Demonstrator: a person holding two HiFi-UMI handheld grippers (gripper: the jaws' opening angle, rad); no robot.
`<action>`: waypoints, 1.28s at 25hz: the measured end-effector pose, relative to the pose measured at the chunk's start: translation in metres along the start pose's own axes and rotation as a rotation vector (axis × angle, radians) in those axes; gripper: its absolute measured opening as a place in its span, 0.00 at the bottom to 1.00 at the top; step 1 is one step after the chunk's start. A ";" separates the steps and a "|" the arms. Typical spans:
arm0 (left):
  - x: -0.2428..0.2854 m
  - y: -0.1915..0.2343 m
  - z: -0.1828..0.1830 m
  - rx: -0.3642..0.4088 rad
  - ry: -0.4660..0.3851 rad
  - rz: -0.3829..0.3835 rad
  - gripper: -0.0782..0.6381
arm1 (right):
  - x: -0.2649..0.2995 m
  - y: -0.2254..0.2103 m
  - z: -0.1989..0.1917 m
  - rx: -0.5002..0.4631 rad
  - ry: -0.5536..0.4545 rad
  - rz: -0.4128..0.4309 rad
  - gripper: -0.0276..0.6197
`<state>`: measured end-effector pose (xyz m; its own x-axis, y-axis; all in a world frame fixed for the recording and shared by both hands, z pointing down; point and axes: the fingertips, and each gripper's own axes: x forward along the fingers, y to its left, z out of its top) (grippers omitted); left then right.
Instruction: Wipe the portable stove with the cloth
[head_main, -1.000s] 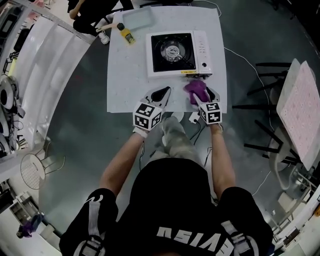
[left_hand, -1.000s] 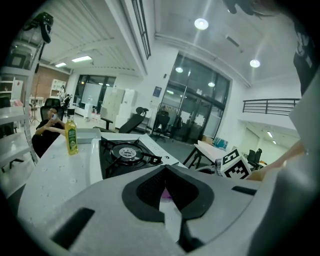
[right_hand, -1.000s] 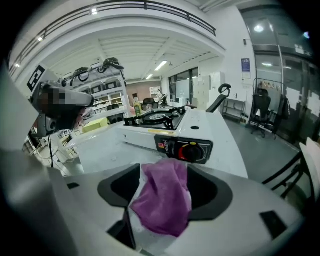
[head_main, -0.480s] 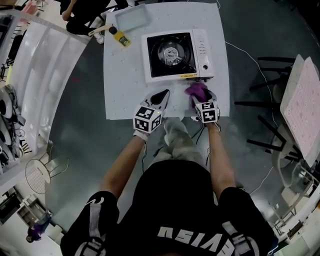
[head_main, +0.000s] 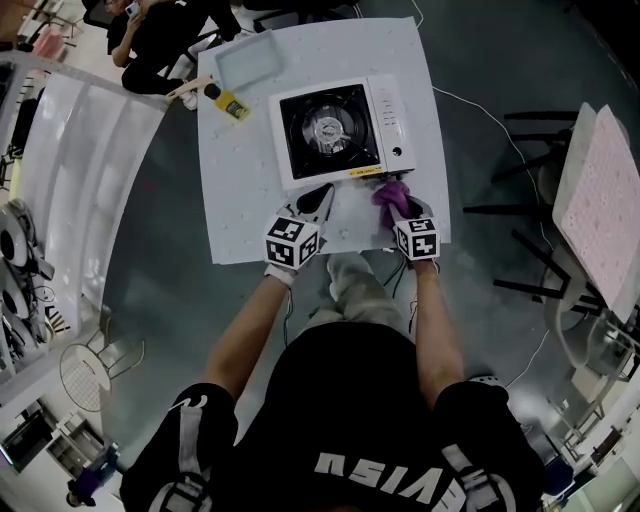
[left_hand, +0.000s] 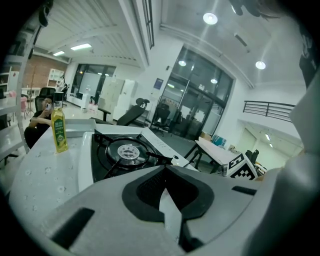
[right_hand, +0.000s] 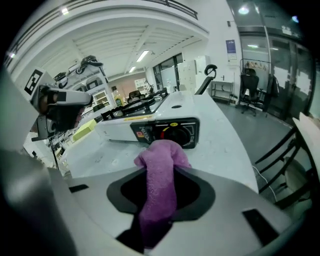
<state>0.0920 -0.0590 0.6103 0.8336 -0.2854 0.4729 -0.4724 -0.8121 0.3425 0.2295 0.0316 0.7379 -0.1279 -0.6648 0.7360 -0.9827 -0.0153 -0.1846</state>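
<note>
The white portable stove (head_main: 330, 125) with its black burner top stands in the middle of the white table (head_main: 240, 190); its control knob faces me in the right gripper view (right_hand: 170, 132). The purple cloth (head_main: 391, 194) lies bunched just in front of the stove's near right corner. My right gripper (head_main: 398, 206) has just been closing and now pinches the cloth (right_hand: 160, 185) between its jaws. My left gripper (head_main: 322, 193) rests at the stove's near edge, its jaws together and nothing in them (left_hand: 167, 167).
A yellow-green bottle (head_main: 226, 102) and a shallow tray (head_main: 245, 58) sit at the table's far left. A person (head_main: 160, 30) sits beyond that corner. A pink-topped table (head_main: 600, 200) and dark chair frames stand to the right. A cable runs across the floor.
Both grippers have moved forward toward the stove. The right jaws have closed round the purple cloth, which now looks narrower and bunched. The left gripper's tips have reached the stove's near edge.
</note>
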 end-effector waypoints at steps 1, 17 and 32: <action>0.002 0.000 0.006 0.006 -0.003 -0.004 0.12 | -0.006 -0.007 0.003 0.021 -0.012 -0.011 0.23; 0.031 -0.032 0.104 0.130 -0.074 -0.072 0.12 | -0.093 -0.066 0.118 0.091 -0.305 -0.123 0.22; 0.032 -0.030 0.100 0.128 -0.069 -0.053 0.12 | -0.052 -0.041 0.113 0.021 -0.193 -0.033 0.23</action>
<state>0.1611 -0.0946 0.5343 0.8762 -0.2708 0.3986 -0.3903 -0.8840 0.2573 0.2915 -0.0175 0.6337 -0.0653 -0.7942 0.6041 -0.9827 -0.0539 -0.1770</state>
